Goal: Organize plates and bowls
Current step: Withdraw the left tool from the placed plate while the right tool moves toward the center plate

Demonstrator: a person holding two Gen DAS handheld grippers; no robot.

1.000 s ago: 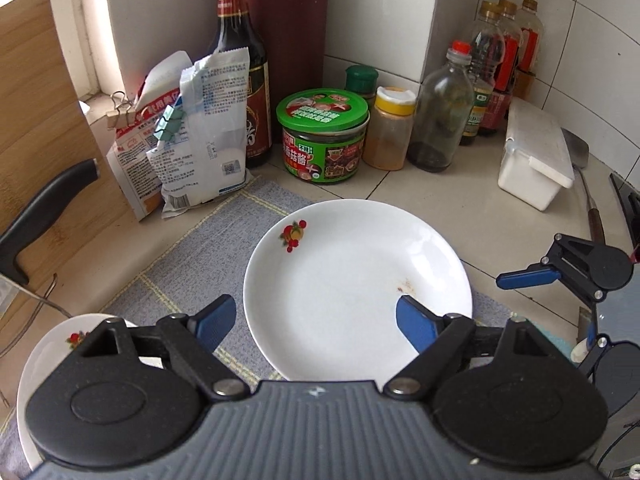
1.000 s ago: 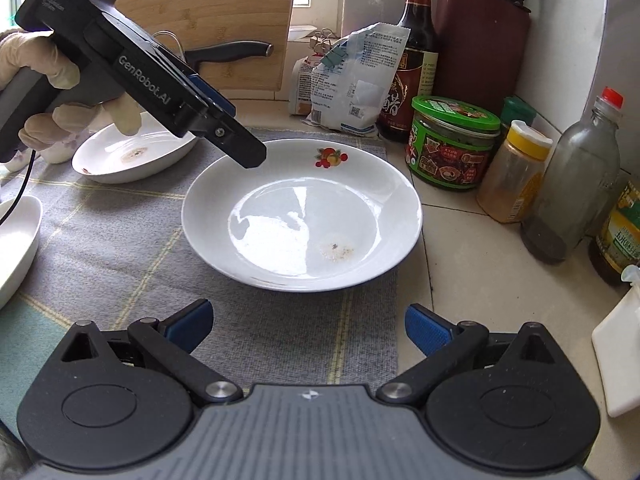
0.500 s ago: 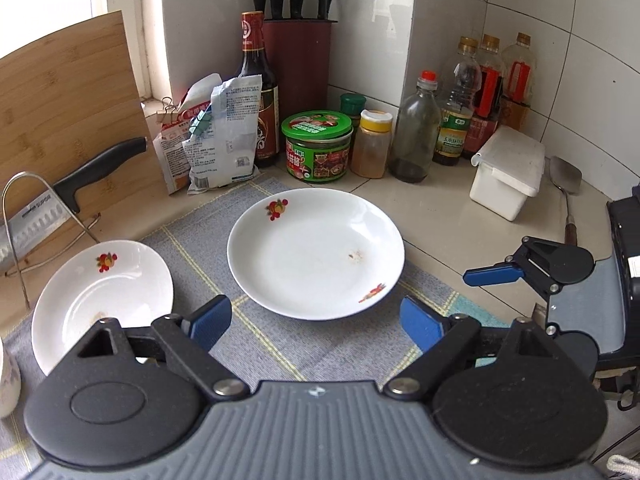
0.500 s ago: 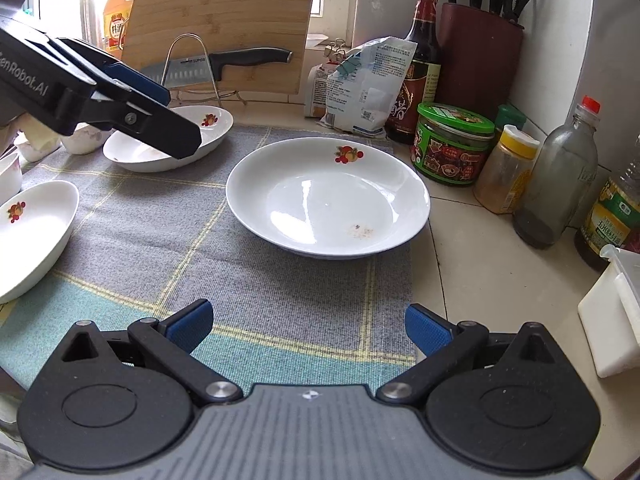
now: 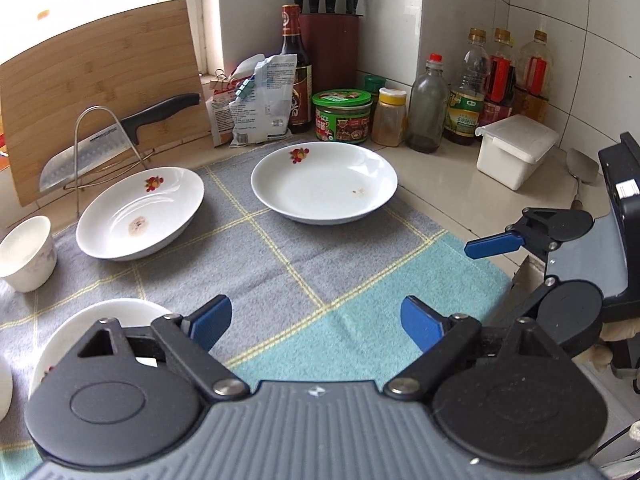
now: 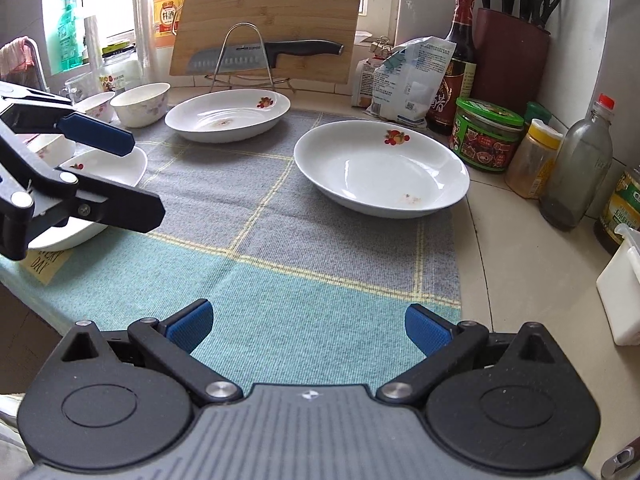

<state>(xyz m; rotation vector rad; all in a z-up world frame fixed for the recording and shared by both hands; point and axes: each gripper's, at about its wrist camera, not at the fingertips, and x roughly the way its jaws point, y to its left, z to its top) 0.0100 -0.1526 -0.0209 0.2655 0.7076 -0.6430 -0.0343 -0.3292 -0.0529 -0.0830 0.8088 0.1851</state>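
Note:
Two white deep plates with a fruit motif lie on a grey-and-teal cloth: one at the back right (image 5: 324, 184) (image 6: 380, 168) and one at the back left (image 5: 140, 212) (image 6: 228, 114). A third white plate (image 5: 100, 320) (image 6: 100, 184) lies at the near left, partly hidden by the left gripper. Small white bowls (image 6: 140, 104) (image 5: 26, 252) stand at the left. My left gripper (image 5: 316, 324) is open and empty above the near cloth. My right gripper (image 6: 308, 326) is open and empty, to the right of the left one.
A bamboo cutting board (image 5: 100, 92) and a knife on a wire rack (image 5: 120, 136) stand behind the plates. Jars, bottles (image 5: 428, 108), a snack bag (image 5: 260, 100) and a knife block (image 5: 330, 48) line the back corner. A white lidded box (image 5: 516, 148) sits at the right.
Both grippers have pulled back from the back-right plate toward the near edge of the cloth. More plates and bowls at the left have come into view.

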